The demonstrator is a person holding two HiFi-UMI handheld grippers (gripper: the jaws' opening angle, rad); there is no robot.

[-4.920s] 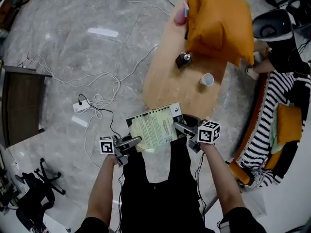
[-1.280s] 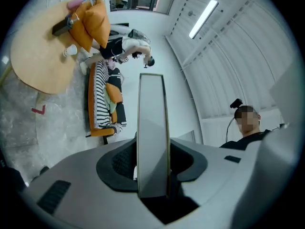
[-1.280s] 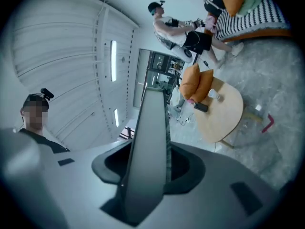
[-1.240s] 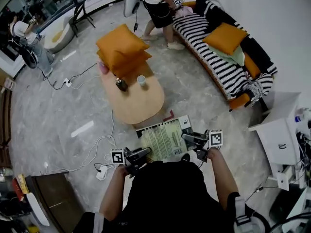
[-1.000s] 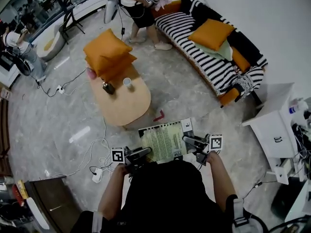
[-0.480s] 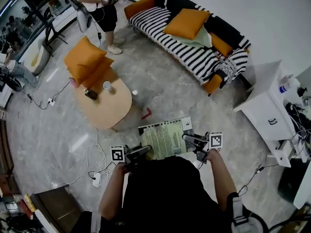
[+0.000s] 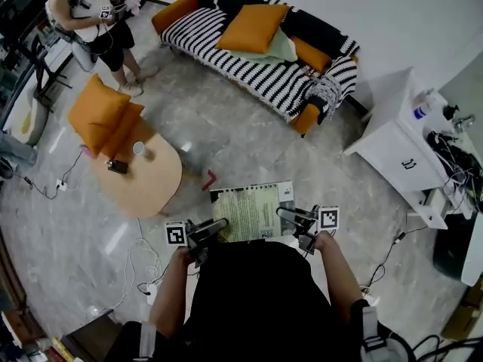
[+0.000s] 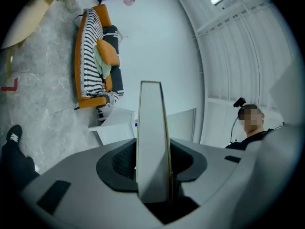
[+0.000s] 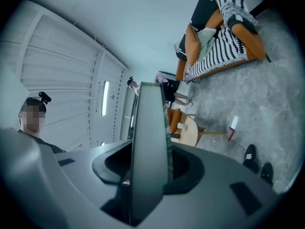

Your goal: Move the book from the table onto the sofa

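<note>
- L gripper [image 7: 217, 225]: jaws about half closed, clamped on the left edge of the book [image 7: 249, 211]. In the left gripper view I see it edge-on, pressed from both sides.
- R gripper [image 7: 287, 215]: same deal, jaws pinching the book's right edge, which is edge-on in the right gripper view.
- Book: held roughly flat btw the two grippers, just in front of my body, greenish cover up. It is over the floor [image 7: 249, 142], i.e. off the table and not on the sofa.
- Red bit [image 7: 209, 180] on the floor just up-left of the book.
- Table [image 7: 155, 191]: wooden, oval, further up-left. It carries stacked orange cushions [image 7: 102, 115], a white cup [image 7: 139, 148] and a small dark item [image 7: 117, 166].
- Sofa [image 7: 215, 40]: b/w striped, along the far wall, well apart from the book, w/ an orange pillow [image 7: 253, 27] on it.
- White cabinet [image 7: 392, 145] to the right of the sofa.
- Another person [image 7: 94, 21] stands top left.
</note>
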